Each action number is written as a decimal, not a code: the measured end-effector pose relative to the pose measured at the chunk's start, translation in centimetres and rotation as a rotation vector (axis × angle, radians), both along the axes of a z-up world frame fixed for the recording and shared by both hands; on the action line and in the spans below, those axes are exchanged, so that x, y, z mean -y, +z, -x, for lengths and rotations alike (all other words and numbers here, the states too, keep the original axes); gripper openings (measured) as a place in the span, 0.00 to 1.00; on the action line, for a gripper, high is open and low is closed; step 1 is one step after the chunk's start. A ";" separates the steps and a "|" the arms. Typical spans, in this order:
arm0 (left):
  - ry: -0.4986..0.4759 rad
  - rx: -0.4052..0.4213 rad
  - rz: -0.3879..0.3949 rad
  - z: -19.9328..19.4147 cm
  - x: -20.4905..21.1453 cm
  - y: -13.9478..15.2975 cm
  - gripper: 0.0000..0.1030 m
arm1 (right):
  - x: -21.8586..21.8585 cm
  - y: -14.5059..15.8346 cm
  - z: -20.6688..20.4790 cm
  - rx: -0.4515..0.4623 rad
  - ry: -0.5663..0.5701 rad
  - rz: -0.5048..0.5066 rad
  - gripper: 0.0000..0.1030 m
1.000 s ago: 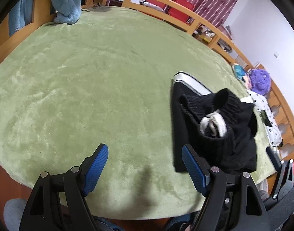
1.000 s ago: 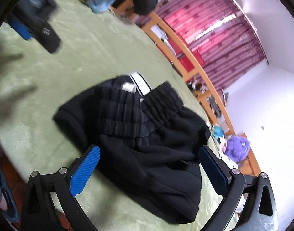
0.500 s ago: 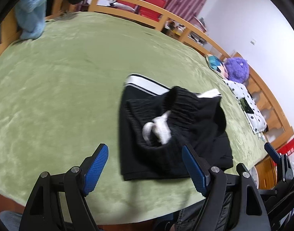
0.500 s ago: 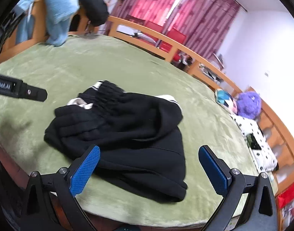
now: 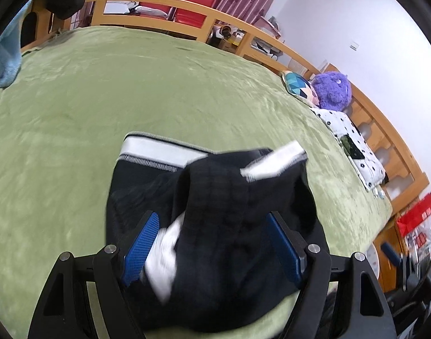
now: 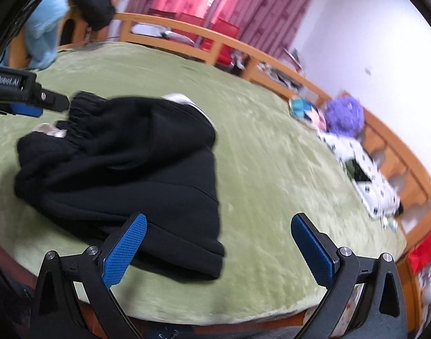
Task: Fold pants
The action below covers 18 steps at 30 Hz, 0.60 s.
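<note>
My left gripper point(image 5: 212, 243) is spread wide around the bunched waistband of the black pants point(image 5: 215, 226), gripping nothing. My right gripper point(image 6: 218, 243) is spread at their hem edge. The pants lie crumpled on the green blanket point(image 5: 130, 84).

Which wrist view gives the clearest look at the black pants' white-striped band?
The left wrist view: the white-striped band lies unobstructed on the green blanket beyond the black pants. In the right wrist view only a blurred sliver of the band shows behind the heap.
</note>
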<state>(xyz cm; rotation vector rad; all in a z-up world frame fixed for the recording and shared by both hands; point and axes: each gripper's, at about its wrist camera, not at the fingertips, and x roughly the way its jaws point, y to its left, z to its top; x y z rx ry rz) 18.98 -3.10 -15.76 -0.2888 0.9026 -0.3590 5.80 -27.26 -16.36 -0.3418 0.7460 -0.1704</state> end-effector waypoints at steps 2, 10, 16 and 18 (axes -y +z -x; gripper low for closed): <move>-0.009 -0.013 0.018 -1.9 0.7 -0.8 0.73 | 2.0 -0.4 -0.4 -0.011 -0.038 -0.030 0.98; 0.005 0.036 0.007 -4.4 1.5 -1.4 0.36 | 6.8 -2.3 -2.5 -0.078 -0.145 -0.118 0.98; 0.159 0.068 0.070 -7.2 -5.2 0.4 0.35 | 6.9 -2.9 -3.9 -0.092 -0.142 -0.132 0.98; 0.142 -0.019 -0.040 -8.6 -4.2 -2.6 0.36 | 6.5 -2.9 -4.6 -0.083 -0.130 -0.149 0.98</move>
